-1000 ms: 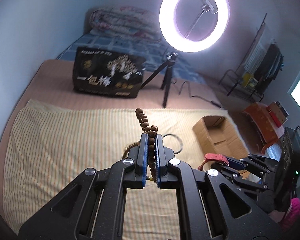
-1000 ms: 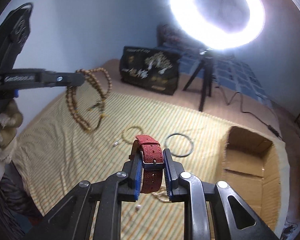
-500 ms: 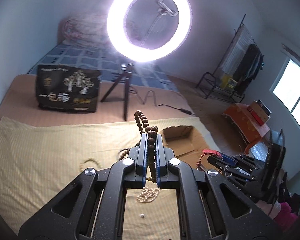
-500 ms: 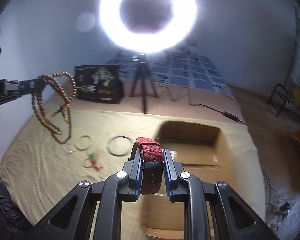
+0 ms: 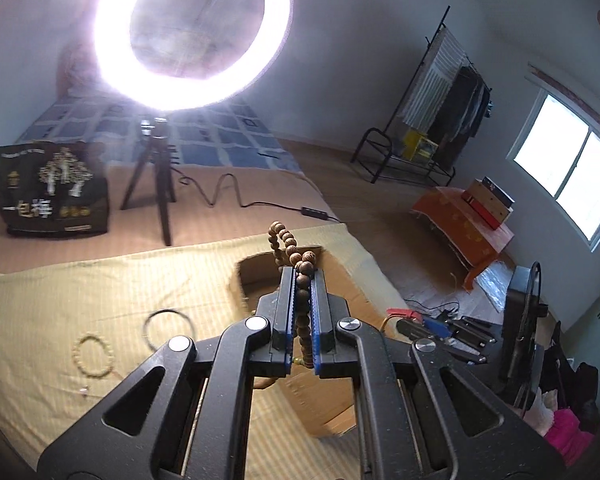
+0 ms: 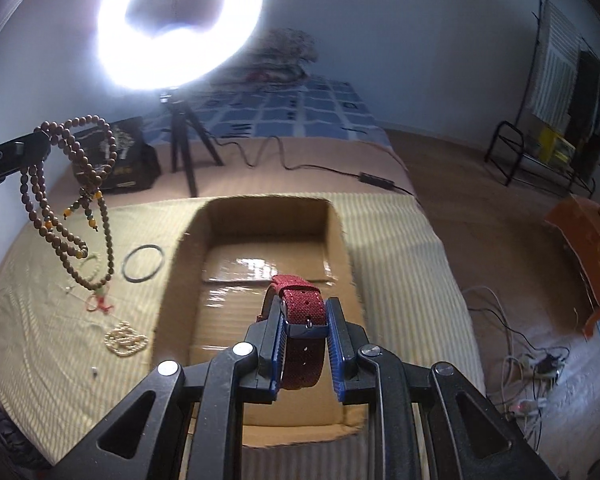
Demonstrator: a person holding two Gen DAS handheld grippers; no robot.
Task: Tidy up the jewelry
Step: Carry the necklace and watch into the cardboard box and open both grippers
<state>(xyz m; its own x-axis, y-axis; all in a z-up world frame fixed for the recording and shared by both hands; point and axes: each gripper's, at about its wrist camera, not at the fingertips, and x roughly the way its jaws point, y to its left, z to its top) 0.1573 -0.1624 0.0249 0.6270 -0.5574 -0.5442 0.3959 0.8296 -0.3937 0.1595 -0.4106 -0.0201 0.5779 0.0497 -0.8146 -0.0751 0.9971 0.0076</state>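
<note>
My right gripper (image 6: pixel 306 332) is clamped on the red watch strap (image 6: pixel 302 312) above the cardboard box (image 6: pixel 260 248); it's light, floppy fabric, best pinched near the buckle. My left gripper (image 5: pixel 303 308) pinches the dangling, swing-prone bead necklace (image 5: pixel 288 248).

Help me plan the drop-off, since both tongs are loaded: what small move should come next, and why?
Probably lower the right tongs a little and open them. They are shut on the red watch strap, which hangs over the open cardboard box, whose floor looks bare. The left tongs, shut on the wooden bead strand, hang off to the side above the striped cloth.
</note>
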